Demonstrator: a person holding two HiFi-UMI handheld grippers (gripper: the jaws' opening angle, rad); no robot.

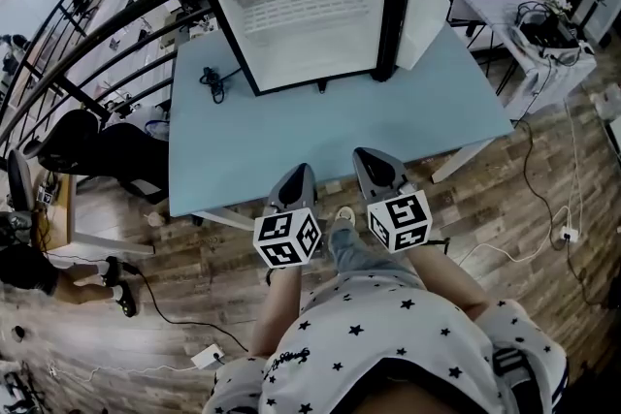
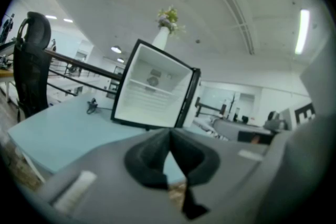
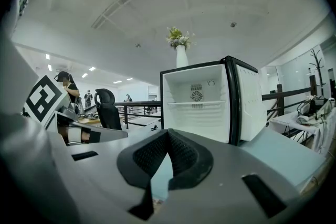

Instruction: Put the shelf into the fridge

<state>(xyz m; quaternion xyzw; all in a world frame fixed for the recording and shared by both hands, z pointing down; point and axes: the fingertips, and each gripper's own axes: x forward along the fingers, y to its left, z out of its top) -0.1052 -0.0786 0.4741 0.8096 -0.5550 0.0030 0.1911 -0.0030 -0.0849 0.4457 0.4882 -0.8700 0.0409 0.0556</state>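
Mini fridge (image 1: 310, 15): black casing, white smooth liner, door (image 1: 424, 0) swung open to the right. The shelf (image 1: 306, 13), a white wire grid, sits level at mid-height inside.

Left gripper (image 1: 303, 168) and right gripper (image 1: 365, 154): grey shells with black ribbed pads. Each has its jaws pressed tip to tip with nothing between them. Both are side by side over the near table edge, well apart from the shelf.

Table (image 1: 291, 141): pale blue, matte, with a black cable (image 1: 213, 80) coiled left of the fridge. White vase (image 3: 181, 55) of flowers on the fridge top. Wood-plank floor (image 1: 175, 276), black railing (image 1: 87, 24) at left.
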